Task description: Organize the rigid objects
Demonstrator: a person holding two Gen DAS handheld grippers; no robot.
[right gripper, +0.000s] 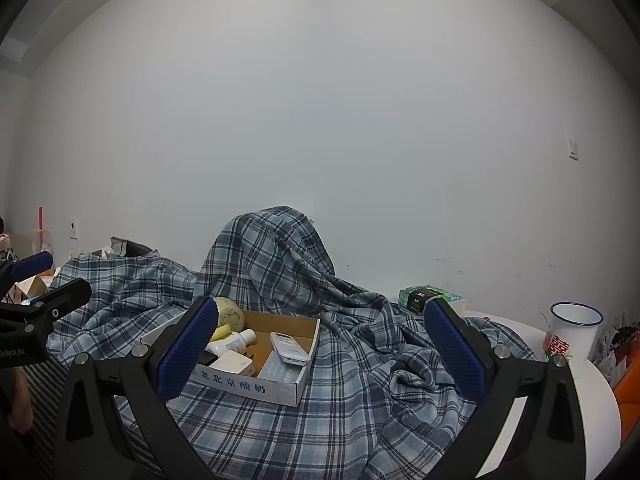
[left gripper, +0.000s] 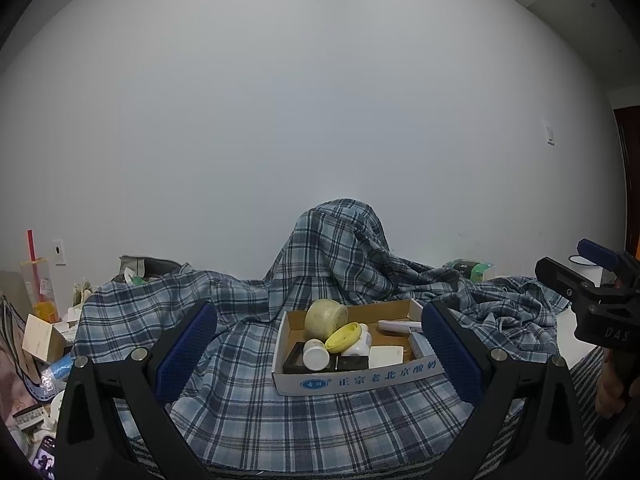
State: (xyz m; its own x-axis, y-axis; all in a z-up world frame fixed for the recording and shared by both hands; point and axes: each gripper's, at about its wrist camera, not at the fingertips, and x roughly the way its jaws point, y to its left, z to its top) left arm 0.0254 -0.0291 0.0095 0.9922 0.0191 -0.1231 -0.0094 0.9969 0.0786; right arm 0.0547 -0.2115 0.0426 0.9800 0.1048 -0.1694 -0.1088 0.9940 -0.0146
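A shallow cardboard box (left gripper: 360, 380) with blue print rests on a plaid cloth. Inside lie a cream jar (left gripper: 326, 316) on its side, a yellow lid (left gripper: 343, 336), a white bottle (left gripper: 316, 354), a white remote (left gripper: 400, 325) and small white and black boxes. My left gripper (left gripper: 319, 312) is open just in front of the box, holding nothing. The right wrist view shows the same box (right gripper: 256, 384) to the lower left, with the remote (right gripper: 290, 348) at its near right corner. My right gripper (right gripper: 320, 308) is open and empty over the cloth, right of the box.
The plaid cloth (right gripper: 360, 420) covers the white round table (right gripper: 592, 400) and rises in a hump at the back wall. A green tissue pack (right gripper: 424, 298) and an enamel cup (right gripper: 574, 332) stand at the right. A drink cup with a red straw (left gripper: 40, 288) and other clutter crowd the left.
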